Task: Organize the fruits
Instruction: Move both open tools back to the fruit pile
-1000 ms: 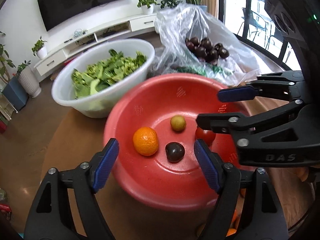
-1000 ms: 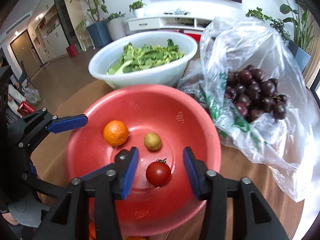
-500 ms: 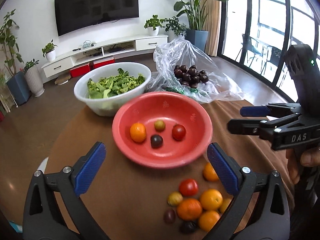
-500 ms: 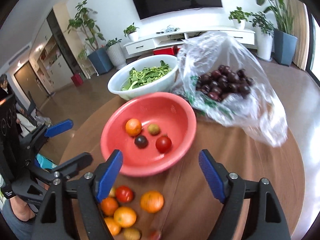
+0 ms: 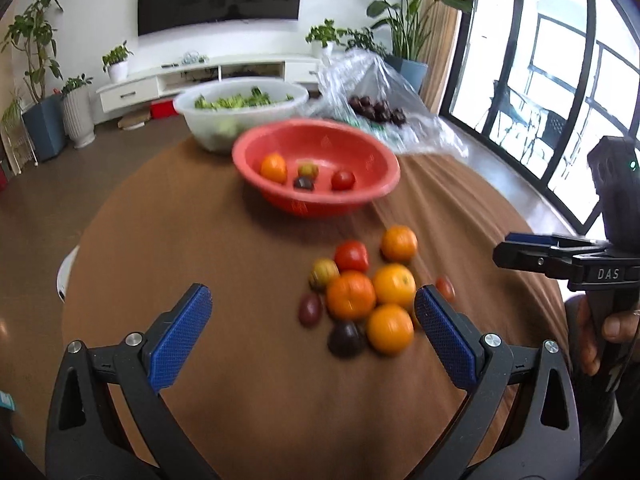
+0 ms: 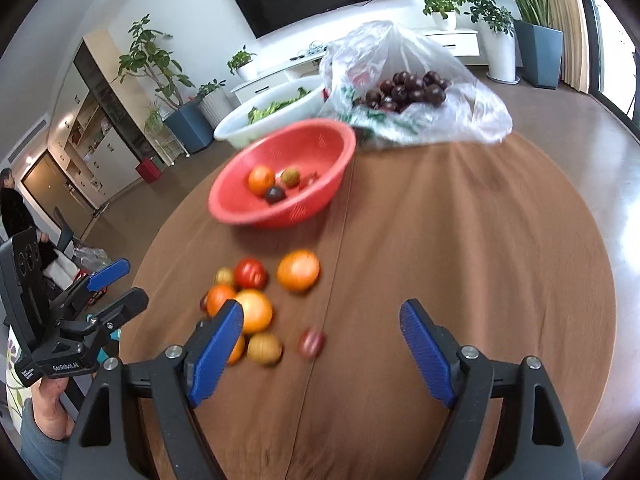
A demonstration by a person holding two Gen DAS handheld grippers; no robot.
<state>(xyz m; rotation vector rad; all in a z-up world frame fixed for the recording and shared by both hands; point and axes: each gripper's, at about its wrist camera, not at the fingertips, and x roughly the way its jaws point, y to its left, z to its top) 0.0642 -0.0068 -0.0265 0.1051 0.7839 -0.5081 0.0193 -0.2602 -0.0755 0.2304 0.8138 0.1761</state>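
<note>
A red bowl on the brown table holds an orange, a yellow-green fruit, a dark plum and a tomato. A pile of loose fruit lies nearer: oranges, tomatoes, dark plums. My left gripper is open and empty, just short of the pile. My right gripper is open and empty above a small red fruit; it also shows at the right in the left wrist view.
A white bowl of green leaves and a clear plastic bag of dark plums stand behind the red bowl. The round table's edge curves near on the right. A person stands far left.
Both grippers have pulled back from over the red bowl toward me and opened wide. The pile of loose fruit has come into view in front of them.
</note>
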